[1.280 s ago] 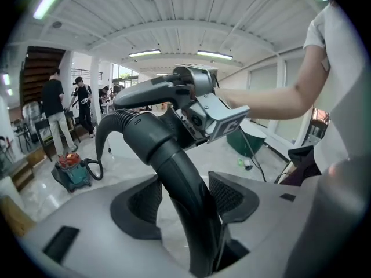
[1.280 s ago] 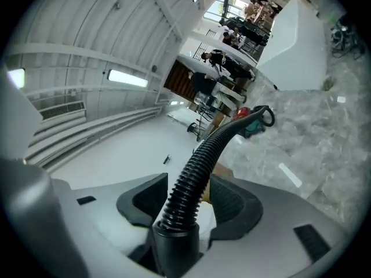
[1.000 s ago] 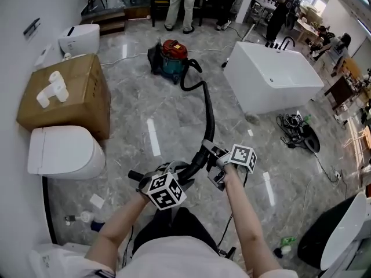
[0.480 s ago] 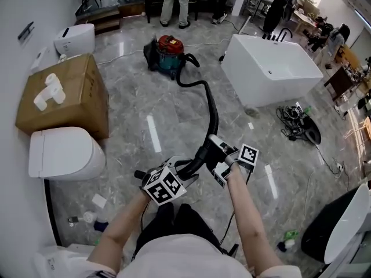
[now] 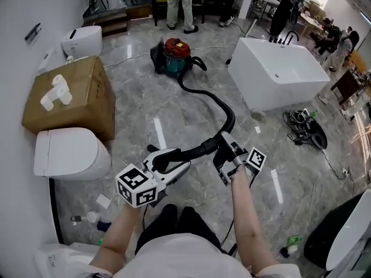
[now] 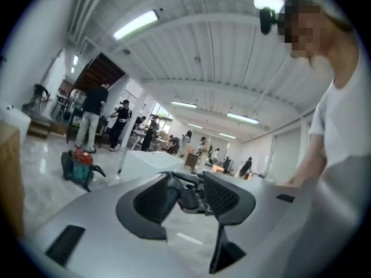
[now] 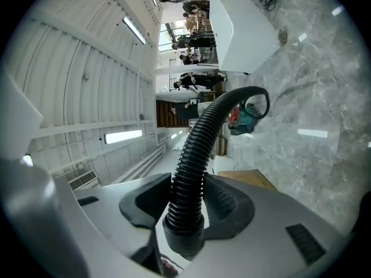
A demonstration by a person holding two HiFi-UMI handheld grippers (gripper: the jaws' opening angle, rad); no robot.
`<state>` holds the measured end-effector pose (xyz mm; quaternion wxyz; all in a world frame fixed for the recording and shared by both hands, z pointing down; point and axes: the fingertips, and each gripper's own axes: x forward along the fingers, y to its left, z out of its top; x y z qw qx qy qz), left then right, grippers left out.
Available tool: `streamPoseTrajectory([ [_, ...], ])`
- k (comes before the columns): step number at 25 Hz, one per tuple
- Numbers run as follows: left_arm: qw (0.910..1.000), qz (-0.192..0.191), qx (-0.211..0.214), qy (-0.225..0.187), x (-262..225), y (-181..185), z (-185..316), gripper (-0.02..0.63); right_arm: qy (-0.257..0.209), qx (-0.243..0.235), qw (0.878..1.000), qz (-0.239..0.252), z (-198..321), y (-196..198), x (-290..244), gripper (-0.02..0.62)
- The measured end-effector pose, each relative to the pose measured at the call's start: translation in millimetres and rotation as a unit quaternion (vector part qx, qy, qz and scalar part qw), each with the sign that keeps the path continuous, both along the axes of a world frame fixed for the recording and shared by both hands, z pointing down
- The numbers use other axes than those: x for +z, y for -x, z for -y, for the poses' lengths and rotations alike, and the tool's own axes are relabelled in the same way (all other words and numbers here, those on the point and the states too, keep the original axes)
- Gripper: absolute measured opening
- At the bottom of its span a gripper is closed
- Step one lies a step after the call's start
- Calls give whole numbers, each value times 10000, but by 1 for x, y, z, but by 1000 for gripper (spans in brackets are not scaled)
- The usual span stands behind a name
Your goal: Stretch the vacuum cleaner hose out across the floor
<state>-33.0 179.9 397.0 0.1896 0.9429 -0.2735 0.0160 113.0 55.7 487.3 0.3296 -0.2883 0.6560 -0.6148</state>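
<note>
Across glossy, perhaps marble floor [image 5: 145, 106], black ribbed hose [image 7: 194, 155] in S-curve.

Black ribbed hose [image 5: 232, 120] snakes from red vacuum cleaner [image 5: 174, 52], end raised.

the left gripper [image 5: 168, 160] has risen and rolled, its marker cube swinging down-left; the vacuum hose [image 5: 229, 116] now bows further right.

Left of the red-and-teal canister vacuum cleaner [image 5: 174, 55], and nearer, stands a brown cardboard box [image 5: 87, 110] with 1 white plastic fitting [image 5: 55, 92] on top, and nearer again stands a white ceramic toilet [image 5: 69, 153]. Right of the vacuum cleaner stands a white rectangular bathtub [image 5: 284, 77]. The black ribbed vacuum hose [image 5: 231, 119] runs from the vacuum cleaner toward the viewer, between box and bathtub.
</note>
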Motion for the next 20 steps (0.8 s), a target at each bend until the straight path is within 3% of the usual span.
streamPoseTrajectory([
  [2, 9948, -617, 588, 565, 2, 5, -24, 204, -98, 82, 9996, 232, 5, -3, -6, 178],
  [4, 9753, -1433, 873, 1434, 18, 7, -39, 204, -197, 144, 9992, 302, 10, -4, -10, 178],
  [6, 9461, -2170, 538, 2343, 45, 9, -38, 206, -333, 153, 9992, 148, 13, -3, -14, 178],
  [8, 9271, -2454, 117, 2830, 72, 7, -31, 206, -441, 111, 9990, 22, 13, 0, -18, 178],
  [10, 9112, -2855, -57, 2971, 81, -3, -20, 207, -499, 45, 9987, 80, 11, 3, -23, 178],
  [11, 8983, -3180, -104, 3031, 78, -9, -13, 214, -525, 19, 9985, 145, 10, 4, -26, 178],
  [12, 8808, -3558, -145, 3122, 73, -14, -6, 239, -553, -1, 9983, 204, 8, 6, -29, 178],
  [14, 8484, -4256, -166, 3144, 58, -20, 3, 362, -613, -27, 9978, 265, 6, 11, -35, 178],
  [16, 8388, -4625, -283, 2859, 44, -19, 10, 425, -680, -72, 9973, 284, 2, 16, -39, 178],
  [18, 8356, -4776, -572, 2653, 40, -13, 22, 440, -720, -88, 9967, 373, -2, 19, -42, 178],
  [20, 8241, -4924, -788, 2688, 41, -8, 35, 440, -717, -70, 9961, 512, -4, 21, -44, 178],
])
